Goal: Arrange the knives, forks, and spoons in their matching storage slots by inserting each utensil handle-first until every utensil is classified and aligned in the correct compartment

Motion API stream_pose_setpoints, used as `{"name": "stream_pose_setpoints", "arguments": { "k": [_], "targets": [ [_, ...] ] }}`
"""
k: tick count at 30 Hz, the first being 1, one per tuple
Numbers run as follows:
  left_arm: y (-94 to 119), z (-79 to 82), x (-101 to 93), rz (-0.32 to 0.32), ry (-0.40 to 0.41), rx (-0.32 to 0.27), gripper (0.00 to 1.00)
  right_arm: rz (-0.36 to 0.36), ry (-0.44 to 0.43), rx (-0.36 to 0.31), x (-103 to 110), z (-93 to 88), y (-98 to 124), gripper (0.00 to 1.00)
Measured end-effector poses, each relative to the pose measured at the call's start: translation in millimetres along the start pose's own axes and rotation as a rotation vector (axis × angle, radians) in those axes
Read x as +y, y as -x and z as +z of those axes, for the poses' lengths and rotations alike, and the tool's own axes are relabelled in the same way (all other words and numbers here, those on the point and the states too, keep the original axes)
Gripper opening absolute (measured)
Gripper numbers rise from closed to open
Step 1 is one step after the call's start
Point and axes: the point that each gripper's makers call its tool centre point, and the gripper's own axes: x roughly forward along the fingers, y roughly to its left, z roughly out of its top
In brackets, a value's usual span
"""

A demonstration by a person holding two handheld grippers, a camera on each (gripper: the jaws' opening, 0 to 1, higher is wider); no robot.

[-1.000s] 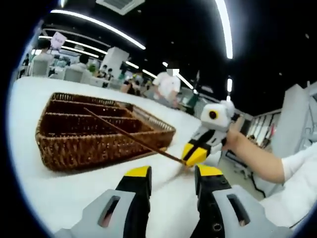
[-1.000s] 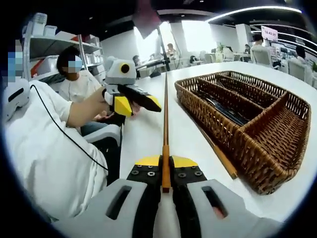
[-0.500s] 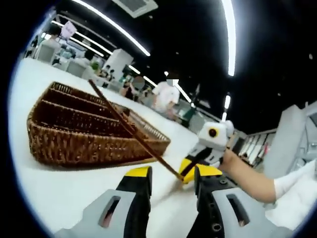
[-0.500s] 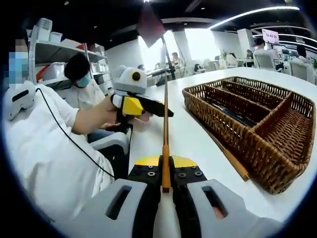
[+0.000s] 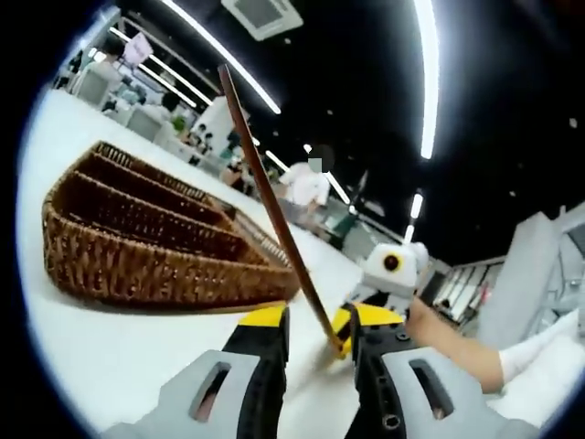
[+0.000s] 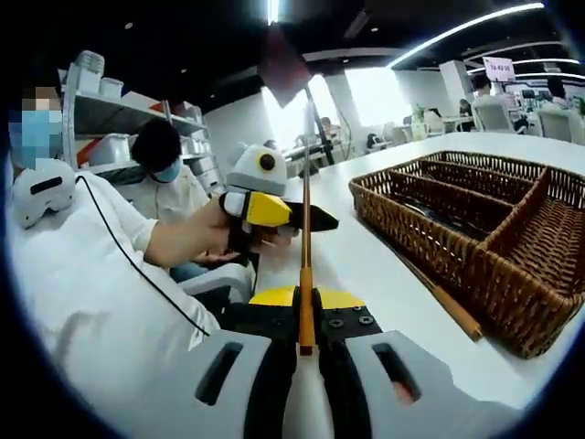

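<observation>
Bright strip lighting overhead, strong fisheye bend in both views

In the left gripper view long white ceiling light strips glare above the jaws against a black ceiling, and the glossy white table ahead of them is washed out. The brown wicker tray curves with the lens and looks soft. In the right gripper view, windows far ahead of the jaws are blown out; the background blurs, and the tray throws a thin shadow.
</observation>
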Motion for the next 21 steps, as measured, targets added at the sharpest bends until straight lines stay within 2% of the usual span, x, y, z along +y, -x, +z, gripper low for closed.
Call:
{"name": "stream_pose_setpoints", "arguments": {
  "k": [3, 21],
  "targets": [
    [-0.8, 1.3, -1.2, -0.008, 0.007, -0.008, 0.24, 0.026, -0.021, -0.041, 3.3, 4.9, -0.7, 0.05],
    [-1.9, 1.9, -2.9, -0.036, -0.003, -0.015, 0.11, 0.042, -0.057, -0.089, 5.9, 7.3, -5.3, 0.05]
  ]
}}
